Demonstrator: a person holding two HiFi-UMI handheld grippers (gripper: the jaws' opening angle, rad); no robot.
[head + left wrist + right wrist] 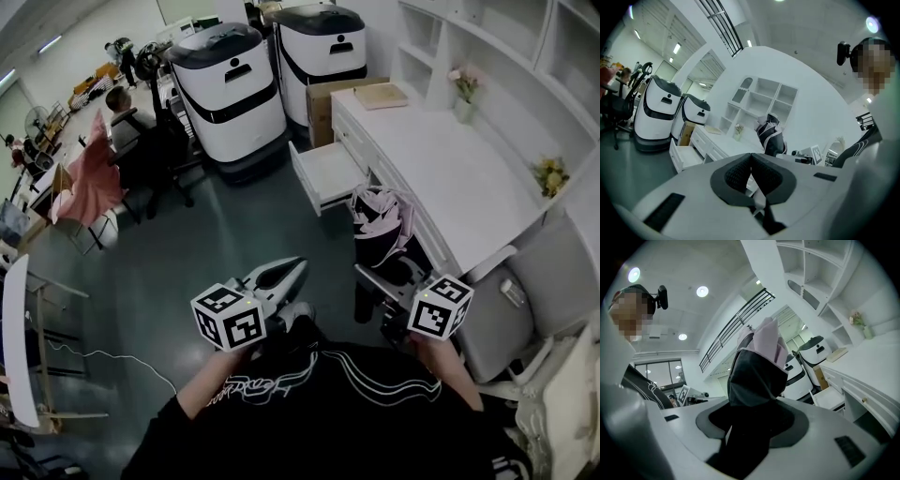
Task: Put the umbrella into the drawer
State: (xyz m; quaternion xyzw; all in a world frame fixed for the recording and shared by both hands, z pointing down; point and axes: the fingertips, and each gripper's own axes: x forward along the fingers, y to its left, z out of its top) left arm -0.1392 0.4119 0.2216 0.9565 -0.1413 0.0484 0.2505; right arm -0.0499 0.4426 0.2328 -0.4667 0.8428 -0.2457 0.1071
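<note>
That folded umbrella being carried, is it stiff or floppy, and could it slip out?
Probably both: the umbrella juts unsupported past the right tool, suggesting a stiff core, while its loose pink and dark folds look floppy. The fabric looks smooth, so it might slip. It seems light; one tool holds it.

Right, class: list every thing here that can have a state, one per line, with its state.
umbrella: folded, held in the right gripper.
drawer: pulled open, nothing visible inside.
left gripper: shut, empty.
right gripper: shut on the umbrella.
</note>
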